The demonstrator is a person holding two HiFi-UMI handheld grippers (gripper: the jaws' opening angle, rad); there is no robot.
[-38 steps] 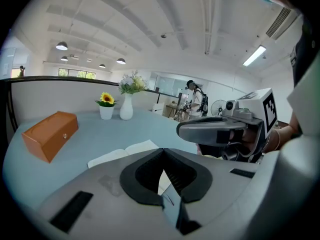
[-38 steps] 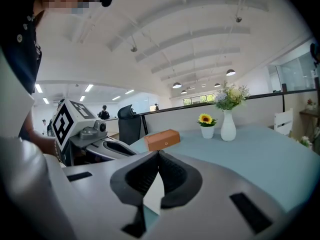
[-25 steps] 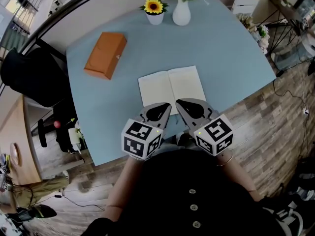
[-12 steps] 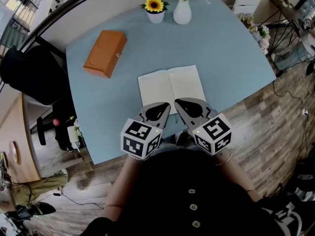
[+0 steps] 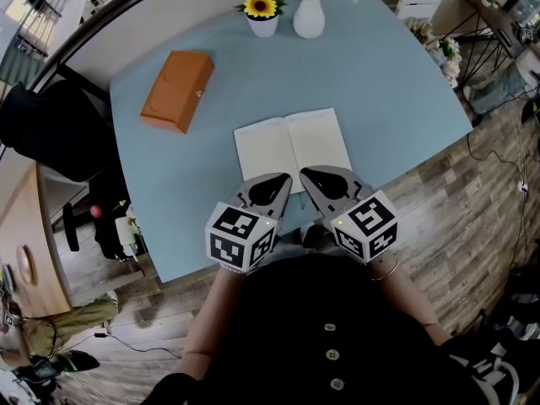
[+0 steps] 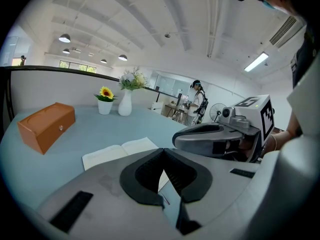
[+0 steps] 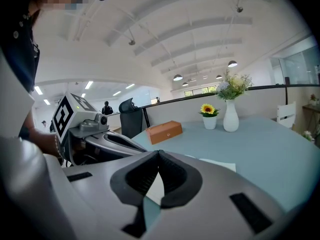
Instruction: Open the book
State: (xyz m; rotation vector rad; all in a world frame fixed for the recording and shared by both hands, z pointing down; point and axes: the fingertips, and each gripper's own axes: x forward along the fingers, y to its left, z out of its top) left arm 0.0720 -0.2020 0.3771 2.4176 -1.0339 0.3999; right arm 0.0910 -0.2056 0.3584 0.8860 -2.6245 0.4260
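The book (image 5: 291, 146) lies open and flat on the blue table (image 5: 388, 91), two pale blank pages showing. Both grippers hover side by side over the table's near edge, just short of the book. The left gripper (image 5: 283, 181) is shut with nothing between its jaws, its tip by the book's near left corner. The right gripper (image 5: 309, 175) is also shut and empty, close beside it. In the left gripper view the book (image 6: 117, 151) lies beyond the closed jaws (image 6: 163, 151). In the right gripper view a page corner (image 7: 215, 164) shows past the closed jaws (image 7: 159, 154).
An orange box (image 5: 177, 91) lies at the table's far left. A sunflower pot (image 5: 261, 15) and a white vase (image 5: 309, 17) stand at the far edge. A black chair (image 5: 51, 129) sits left of the table. Wooden floor lies to the right.
Book and grippers hold their places; only the head view shifts slightly.
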